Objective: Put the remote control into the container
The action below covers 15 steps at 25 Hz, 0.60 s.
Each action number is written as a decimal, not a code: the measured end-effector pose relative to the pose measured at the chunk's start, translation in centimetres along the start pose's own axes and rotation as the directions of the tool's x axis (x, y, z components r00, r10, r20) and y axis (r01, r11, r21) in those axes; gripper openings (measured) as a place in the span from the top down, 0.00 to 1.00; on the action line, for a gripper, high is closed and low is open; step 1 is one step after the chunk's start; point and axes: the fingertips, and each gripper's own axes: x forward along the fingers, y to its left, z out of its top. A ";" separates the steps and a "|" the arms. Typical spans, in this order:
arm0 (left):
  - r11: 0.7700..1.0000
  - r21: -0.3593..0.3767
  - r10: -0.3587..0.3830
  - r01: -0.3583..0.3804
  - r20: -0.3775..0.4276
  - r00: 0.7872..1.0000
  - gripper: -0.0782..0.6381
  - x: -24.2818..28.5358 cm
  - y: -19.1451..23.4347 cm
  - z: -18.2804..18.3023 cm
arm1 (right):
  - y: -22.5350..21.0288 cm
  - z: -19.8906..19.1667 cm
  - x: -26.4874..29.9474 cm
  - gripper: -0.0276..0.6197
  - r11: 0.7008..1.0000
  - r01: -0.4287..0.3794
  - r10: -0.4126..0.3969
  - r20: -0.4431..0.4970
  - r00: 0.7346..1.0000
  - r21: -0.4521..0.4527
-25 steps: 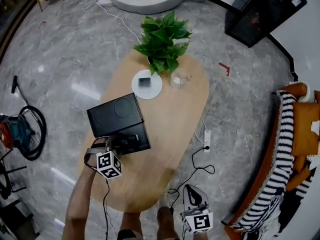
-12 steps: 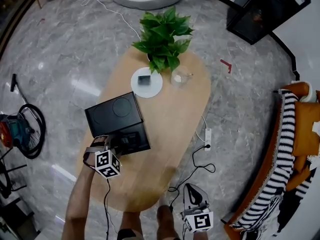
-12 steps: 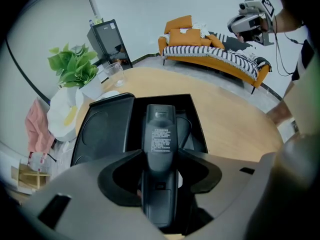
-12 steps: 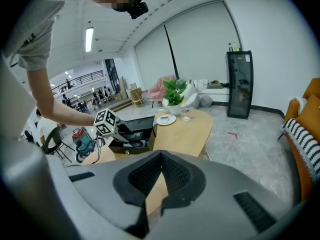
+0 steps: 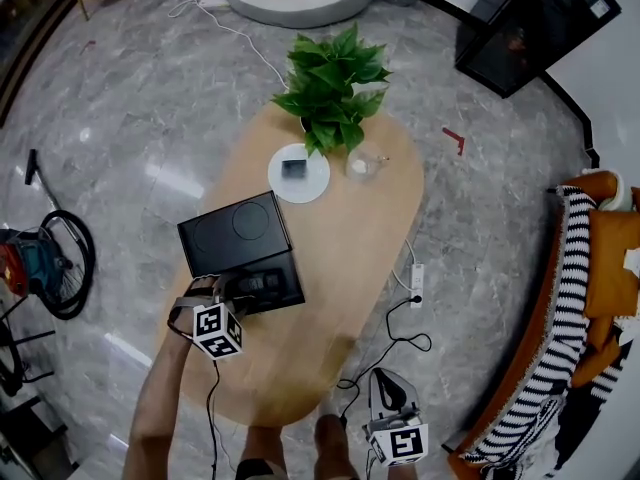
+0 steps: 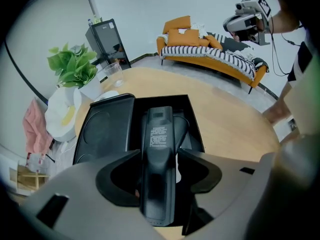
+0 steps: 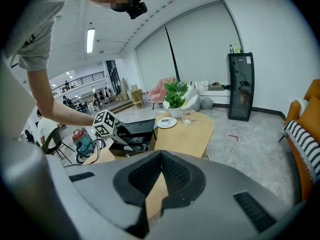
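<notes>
While the person stands at the near end of an oval wooden surface [image 5: 350, 238], the left tool [image 5: 240, 290], at the lower left of the head view, points steeply down over an open black container [image 5: 296, 280]. The container's lid [image 5: 235, 230] lies flat just beyond it, touching its far edge.

Seen from the left gripper view, the left tool [image 6: 158, 164] is pinching a black remote control [image 6: 159, 134] by its near half, one jaw pressed on each long side. The remote's far end reaches out over the hollow of the container [image 6: 195, 124], roughly in line with its length. Whether that end already touches the bottom cannot be told, and the inside is too dark to show what else may lie there.

At the bottom of the head view, right of centre, the right tool [image 5: 385, 400] hangs off the surface's edge, above the floor. In its own view the right tool [image 7: 159, 156] has its jaws pressed together on nothing.

Further up the surface sit a white plate [image 5: 298, 173], a glass [image 5: 363, 163] and a leafy plant [image 5: 335, 78], all well apart from the container.

By my reading, the step in hand is the placing itself: the remote is carried and lined up, not yet let go. The next move calls for lowering it until it rests inside the walls, then spreading the jaws and lifting straight out without dragging it along.
</notes>
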 end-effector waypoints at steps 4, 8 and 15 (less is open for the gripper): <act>1.000 -0.007 -0.006 0.006 0.002 1.000 0.58 -0.3 -0.1 -0.3 | 0.5 0.0 -0.2 0.94 1.000 -0.003 0.003 0.004 1.000 0.000; 1.000 -0.022 -0.011 0.011 0.012 1.000 0.58 -0.9 -0.3 -0.3 | 1.0 0.1 -0.5 0.94 1.000 -0.002 0.002 0.011 1.000 0.005; 0.999 -0.047 0.010 -0.007 0.055 0.998 0.58 -3.5 -0.6 0.6 | 2.2 1.5 -1.1 0.94 1.000 -0.015 0.015 0.031 0.999 -0.017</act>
